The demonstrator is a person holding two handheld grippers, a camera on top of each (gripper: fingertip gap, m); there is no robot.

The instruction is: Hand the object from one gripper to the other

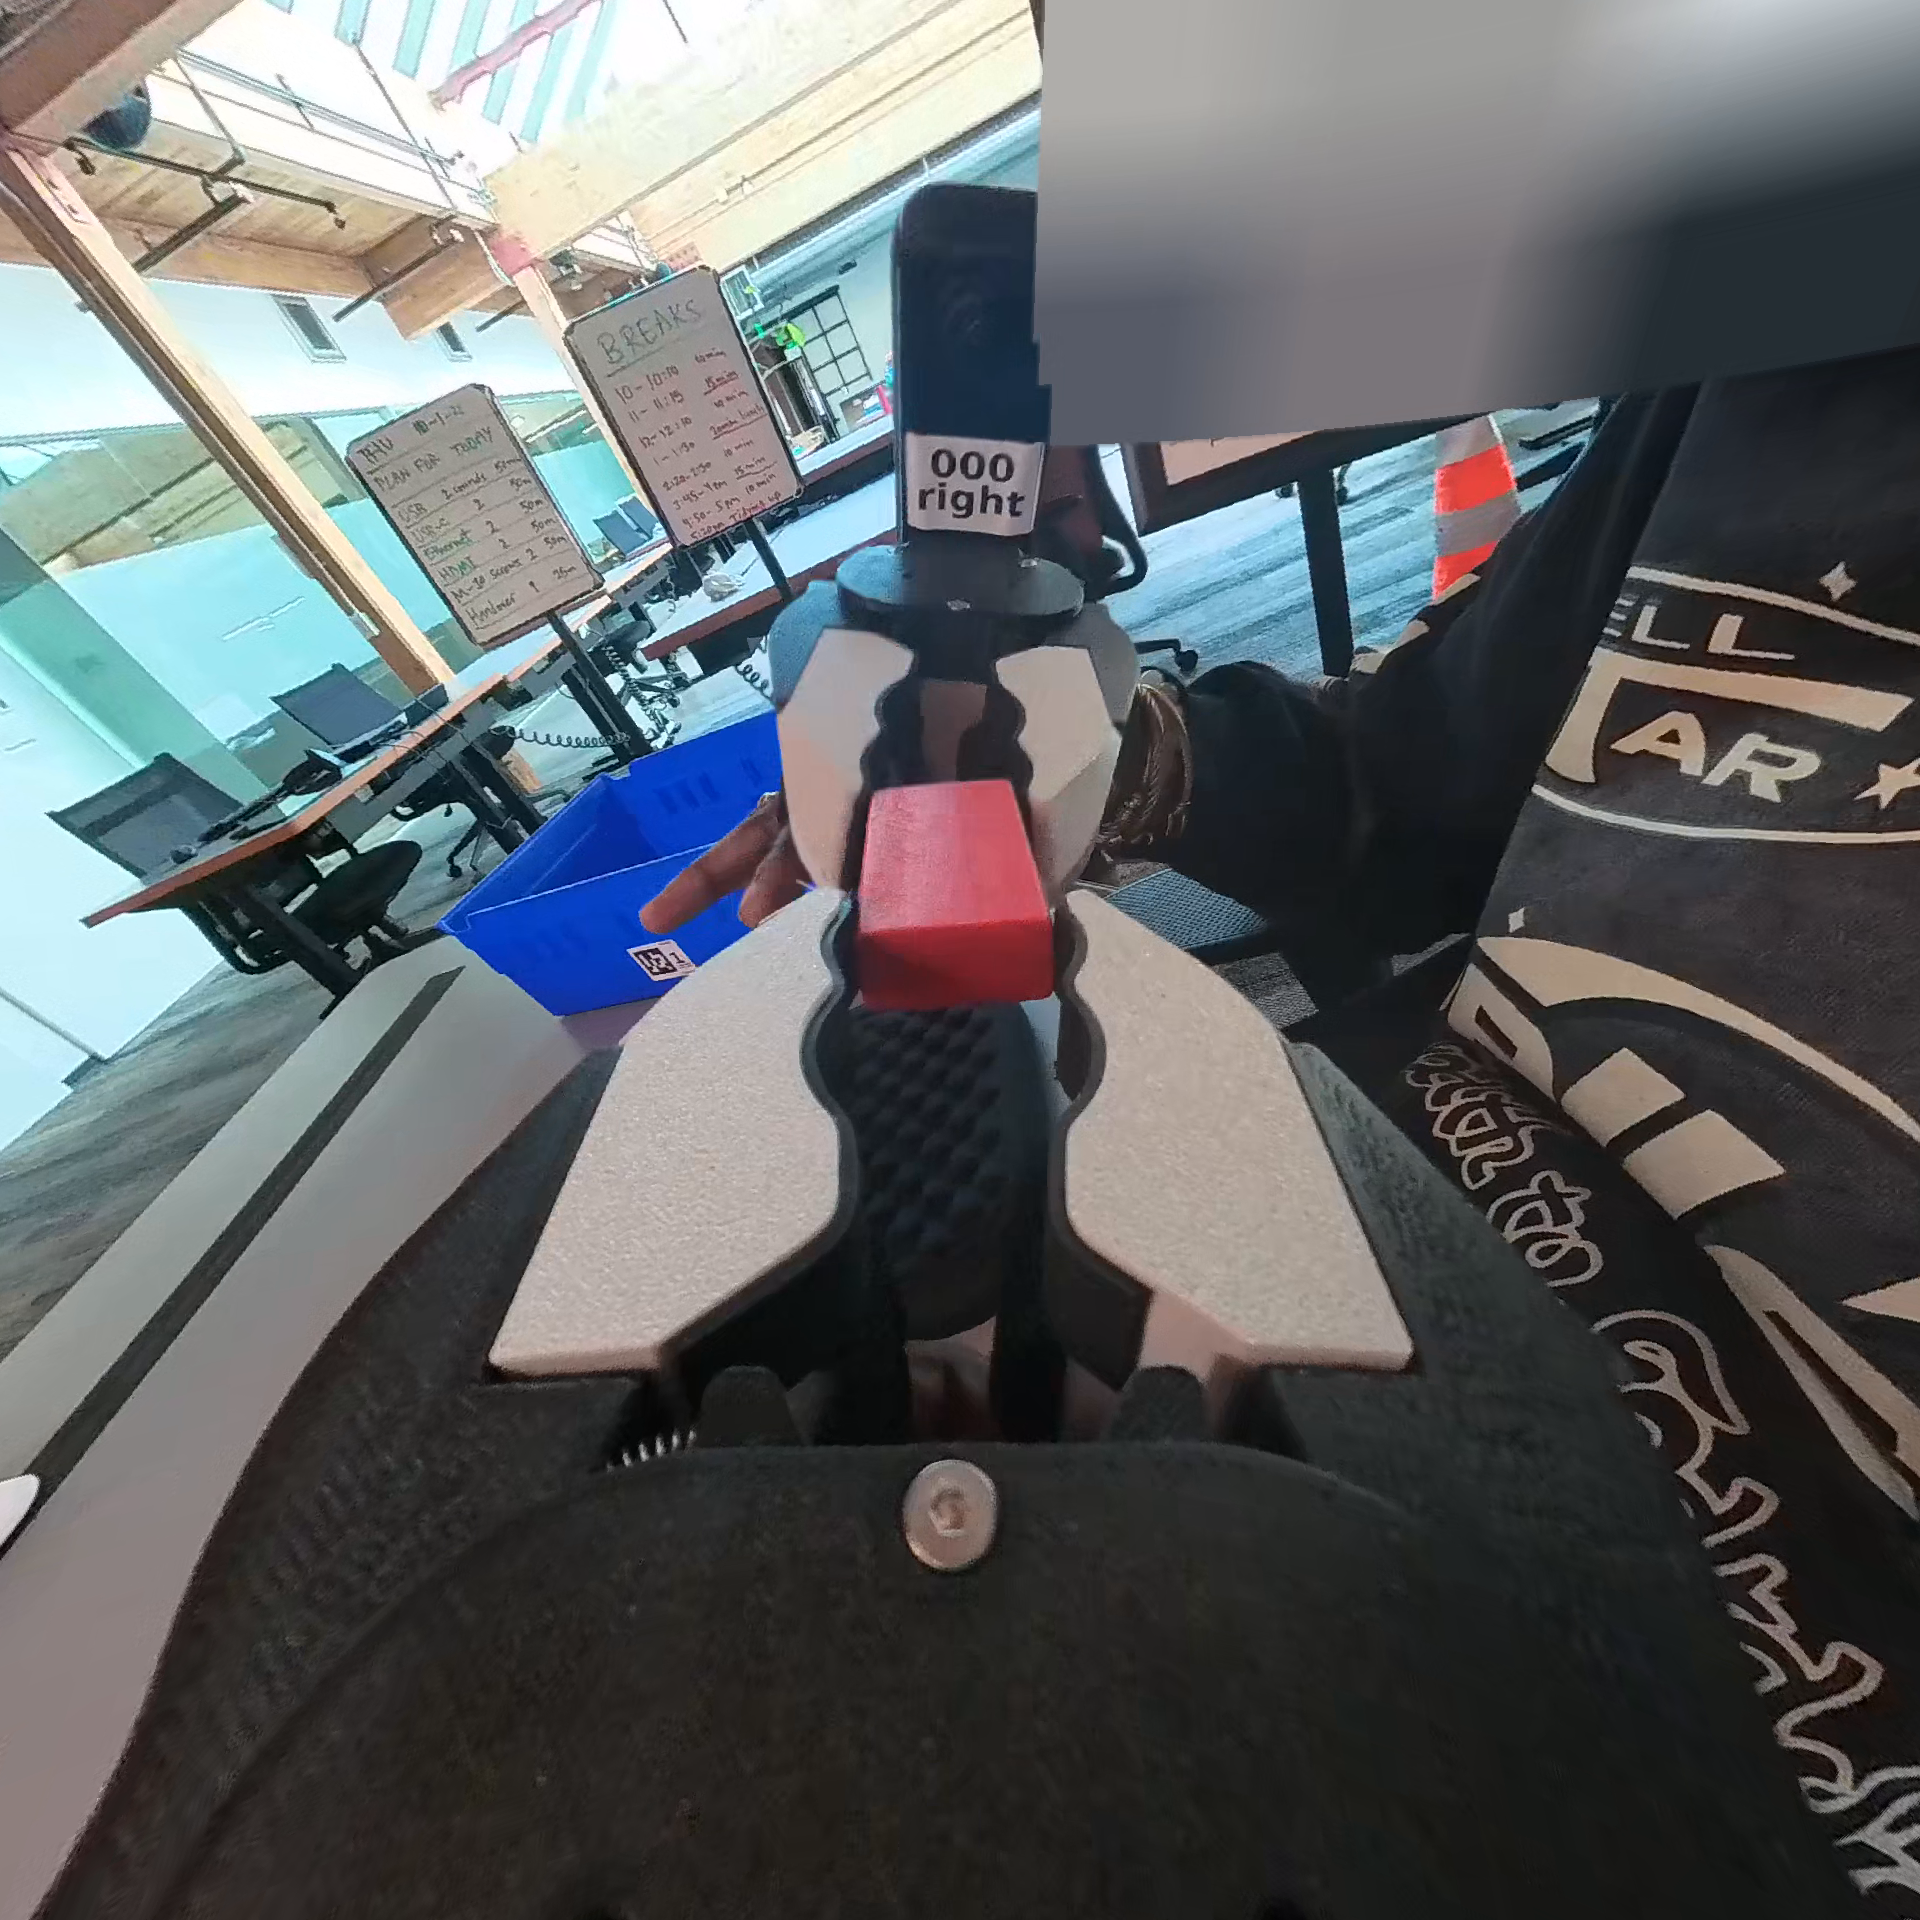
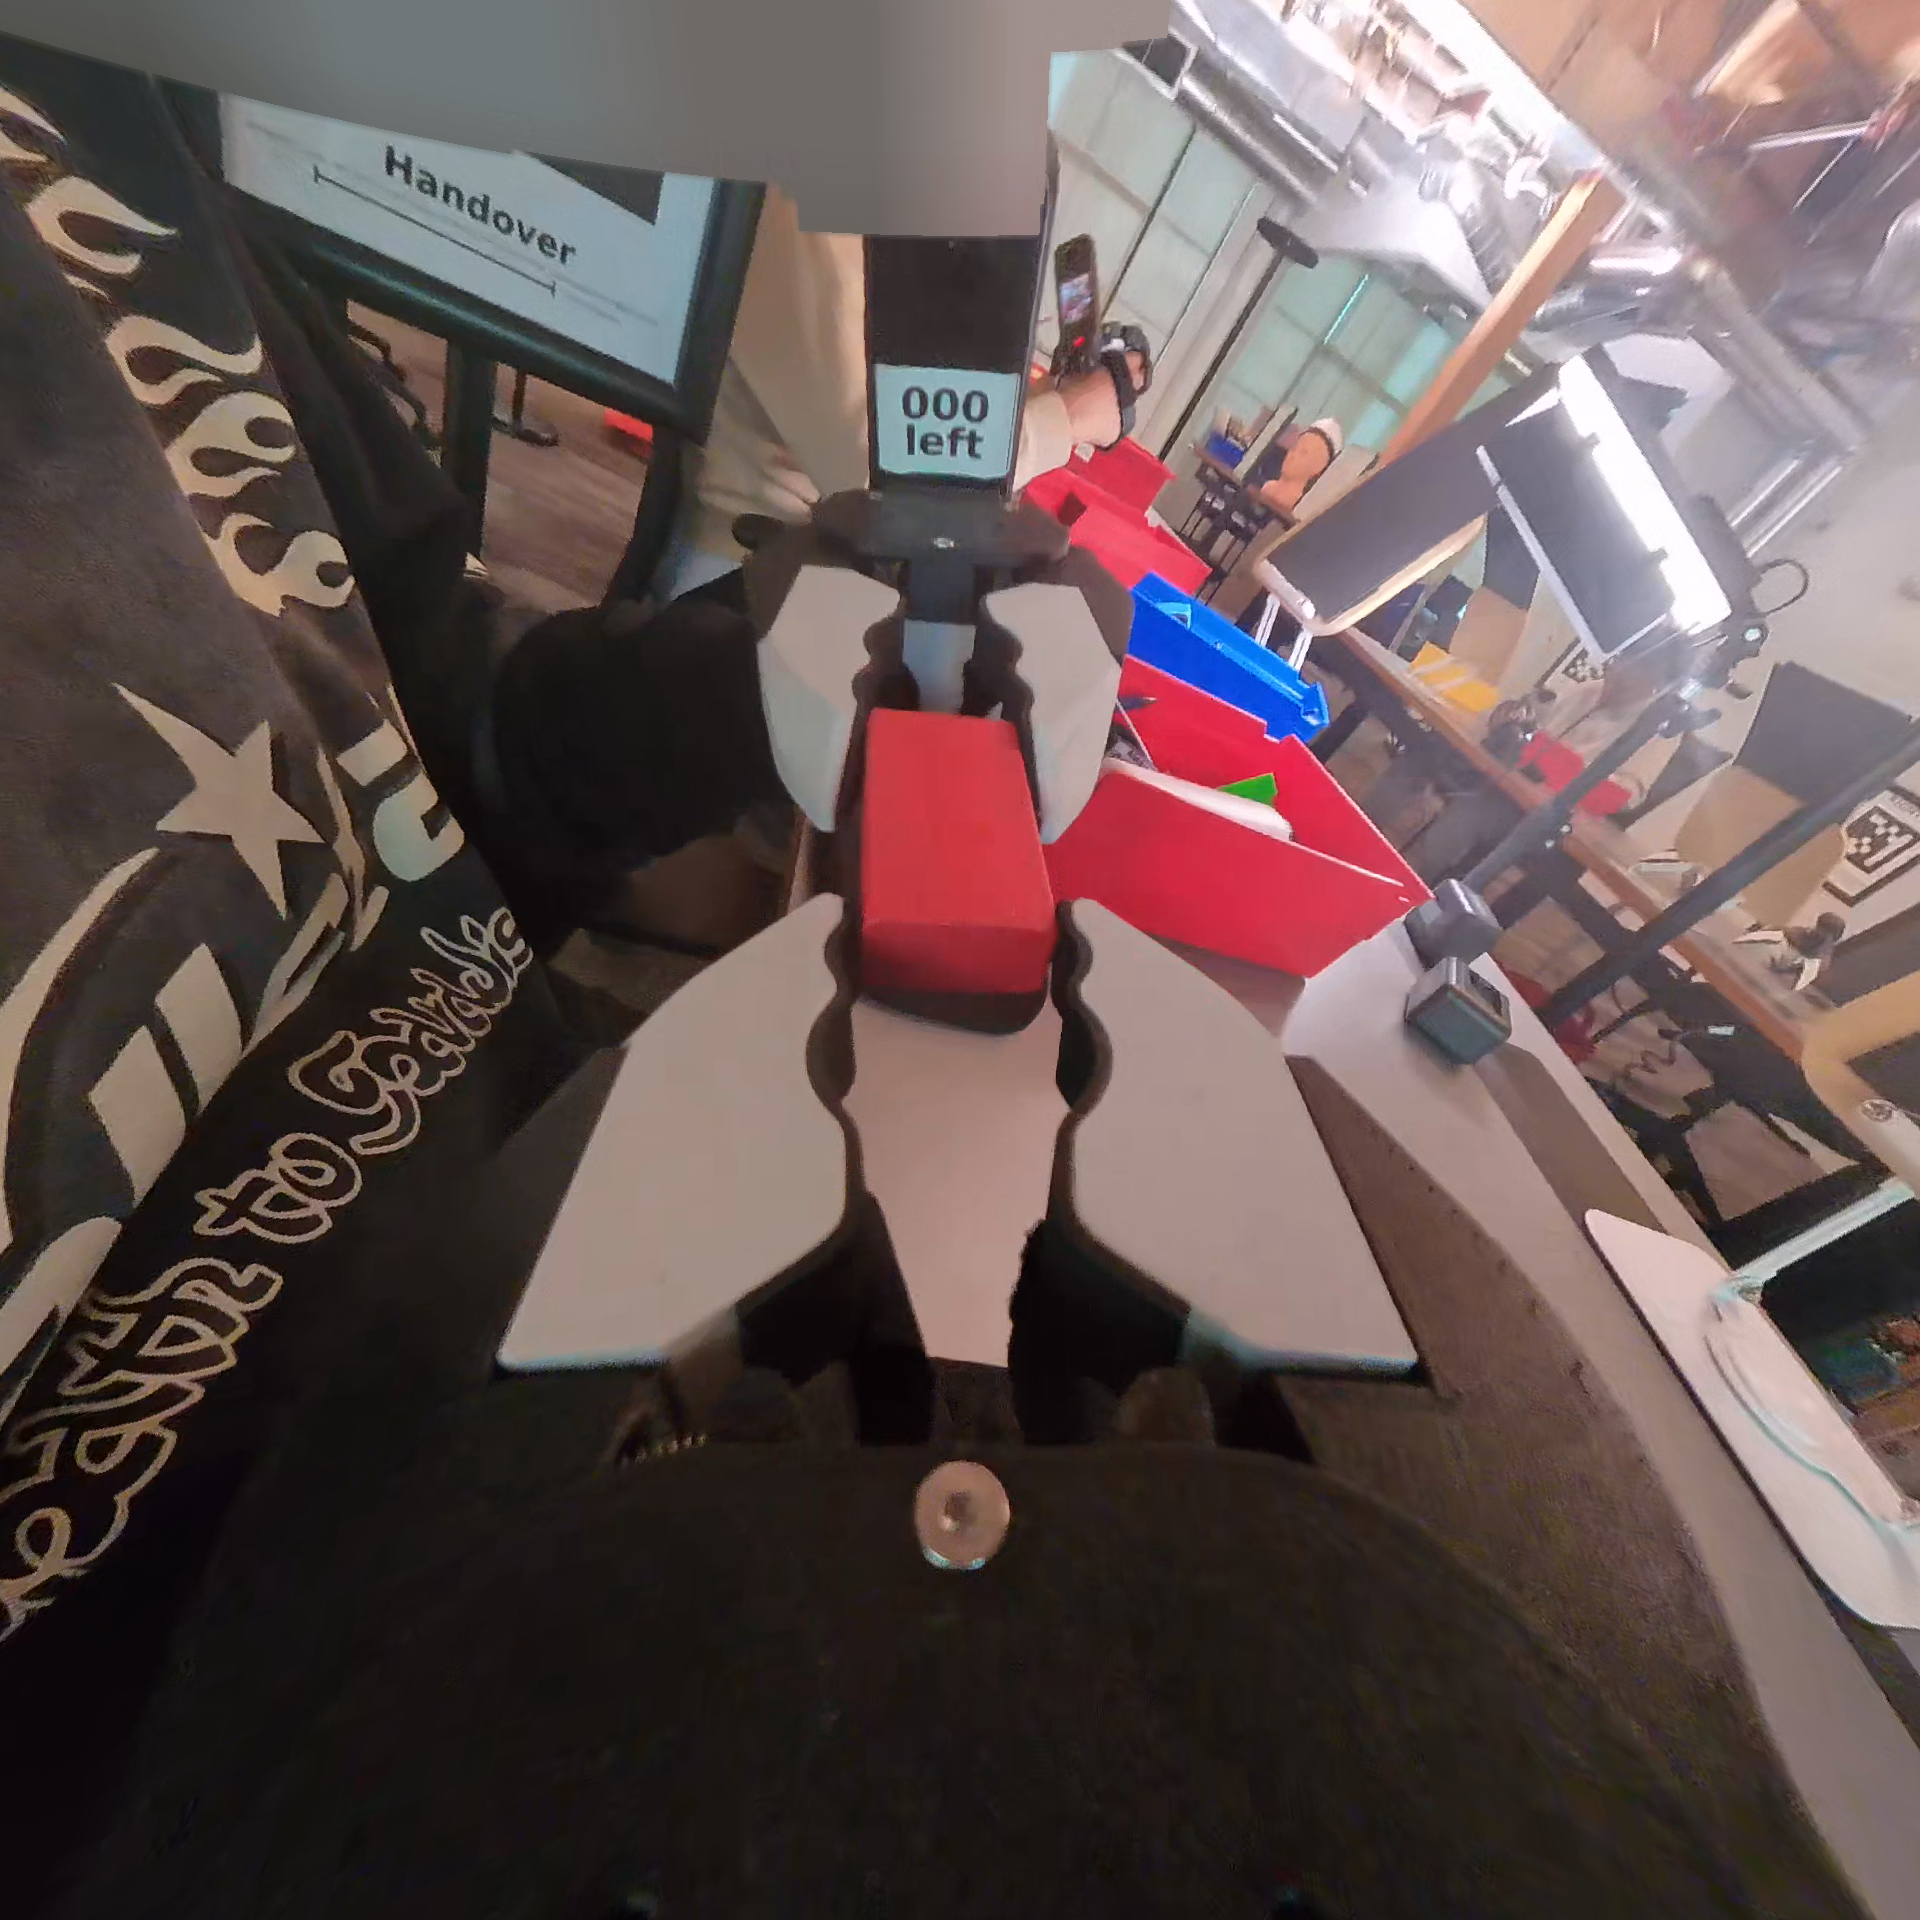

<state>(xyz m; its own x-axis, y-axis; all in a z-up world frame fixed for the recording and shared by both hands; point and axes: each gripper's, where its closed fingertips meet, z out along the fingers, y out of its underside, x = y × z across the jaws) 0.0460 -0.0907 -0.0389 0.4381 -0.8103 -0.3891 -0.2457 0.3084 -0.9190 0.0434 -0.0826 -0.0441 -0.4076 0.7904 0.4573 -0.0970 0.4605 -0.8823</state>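
The red block [image 1: 951, 899] hangs in mid-air between the two grippers, above the bench [image 2: 1455, 1122]. The left gripper [image 1: 951, 935] has its fingers clamped on one end, the right gripper [image 2: 951, 940] on the other. Each gripper carries a white label, and whiteboards [image 1: 473, 514] with handwriting stand behind a blue bin [image 1: 644, 862].

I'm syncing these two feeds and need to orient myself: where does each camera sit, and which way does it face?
Left wrist view: sits on the left gripper, looking along its fingers at the red block, the facing right gripper and a blue bin; a dark sleeve shows.
Right wrist view: sits on the right gripper, looking the opposite way at the left gripper and red bins; a dark printed shirt shows.
Shared: the block, with both grippers' fingers at its sides.
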